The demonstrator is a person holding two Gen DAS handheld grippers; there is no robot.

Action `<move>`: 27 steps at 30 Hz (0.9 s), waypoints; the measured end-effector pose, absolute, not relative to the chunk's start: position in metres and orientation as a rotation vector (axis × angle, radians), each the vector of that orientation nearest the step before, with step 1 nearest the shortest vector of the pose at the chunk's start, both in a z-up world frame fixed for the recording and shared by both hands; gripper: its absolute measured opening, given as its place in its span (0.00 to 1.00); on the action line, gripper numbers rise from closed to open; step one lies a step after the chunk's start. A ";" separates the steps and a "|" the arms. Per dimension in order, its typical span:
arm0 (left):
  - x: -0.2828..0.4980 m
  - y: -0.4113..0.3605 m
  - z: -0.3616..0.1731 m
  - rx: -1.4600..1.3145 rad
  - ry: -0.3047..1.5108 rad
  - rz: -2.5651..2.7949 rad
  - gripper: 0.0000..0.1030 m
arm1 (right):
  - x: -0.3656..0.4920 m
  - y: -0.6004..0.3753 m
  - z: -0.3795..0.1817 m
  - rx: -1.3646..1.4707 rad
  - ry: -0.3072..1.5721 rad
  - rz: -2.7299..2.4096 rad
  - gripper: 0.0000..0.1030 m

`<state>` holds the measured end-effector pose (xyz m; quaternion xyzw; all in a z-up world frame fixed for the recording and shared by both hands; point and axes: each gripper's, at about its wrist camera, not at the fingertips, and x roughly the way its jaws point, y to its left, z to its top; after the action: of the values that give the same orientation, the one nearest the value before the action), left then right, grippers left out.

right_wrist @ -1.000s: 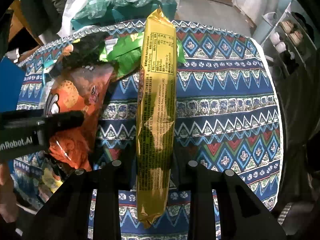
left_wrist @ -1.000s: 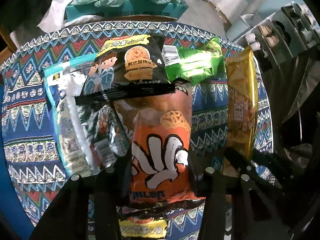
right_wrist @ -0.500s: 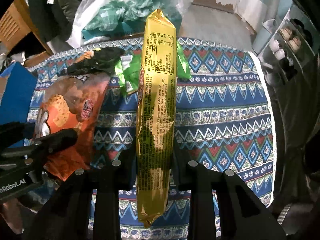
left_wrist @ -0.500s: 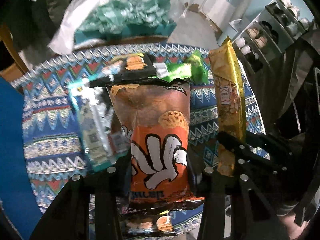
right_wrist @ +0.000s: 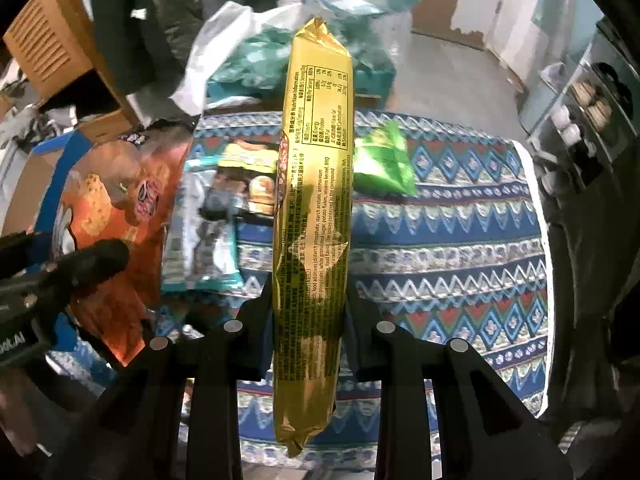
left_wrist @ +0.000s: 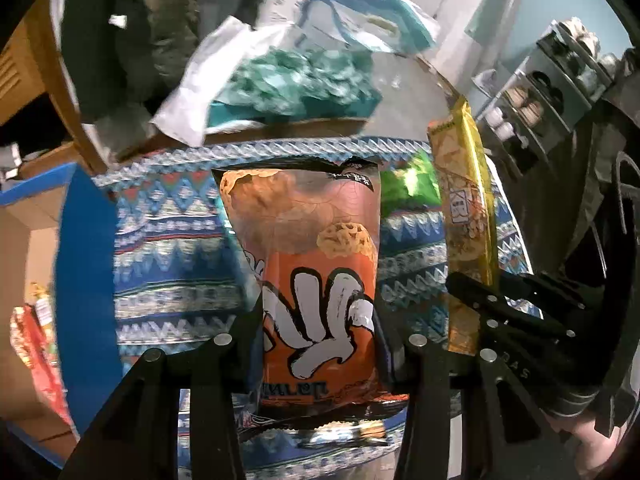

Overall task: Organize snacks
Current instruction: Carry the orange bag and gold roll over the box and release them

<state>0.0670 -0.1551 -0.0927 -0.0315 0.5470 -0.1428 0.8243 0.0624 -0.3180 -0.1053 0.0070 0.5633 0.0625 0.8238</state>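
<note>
Both packs are up in the air at once! The left gripper (left_wrist: 320,344) has its fingers clamped on the lower half of the orange crinkly snack bag with the white cartoon hand (left_wrist: 316,280), which fills the centre of the left wrist view and hangs above the round table under its blue zigzag-patterned cloth (left_wrist: 172,248). The right gripper (right_wrist: 310,320) is pinched tight on the long gold foil biscuit pack (right_wrist: 314,208), standing up the middle of the right wrist view.

Where to? My bet is the open blue-edged cardboard box (left_wrist: 48,280) at the left edge of the left wrist view, with a red packet (left_wrist: 32,344) already inside. That makes this the carry step.

The trick now: both packs need to clear what lies on the cloth, the green foil packet (right_wrist: 380,160) at upper centre-right and the teal-edged silvery pouch (right_wrist: 196,240) left of the gold pack. The two grippers sit just beside each other, so one should go first, the orange bag leading since it is nearer the box. Crisps crush easily; no tighter squeeze. The gold pack is gripped low on its length and may swing, so slow turns and a gentle lowering before letting go.
</note>
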 end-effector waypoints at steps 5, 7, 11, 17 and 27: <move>0.064 -0.128 -0.087 -0.060 1.141 -0.251 0.44 | 0.065 -0.296 -0.098 -0.003 1.186 0.170 0.25; 0.063 -0.116 -0.086 -0.063 1.139 -0.229 0.44 | 0.066 -0.287 -0.095 -0.008 1.180 0.184 0.25; 0.061 -0.094 -0.080 -0.081 1.128 -0.198 0.44 | 0.067 -0.265 -0.086 -0.022 1.166 0.225 0.25; 0.055 -0.059 -0.066 -0.092 1.092 -0.147 0.44 | 0.068 -0.228 -0.077 -0.046 1.157 0.296 0.25; 0.048 0.005 -0.057 -0.130 1.059 -0.047 0.44 | 0.074 -0.160 -0.066 -0.088 1.156 0.409 0.25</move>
<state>0.0476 0.0050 -0.0568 -0.0622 0.5046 -0.0225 0.8608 0.0737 -0.1601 -0.0663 -0.0415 0.5422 0.1918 0.8170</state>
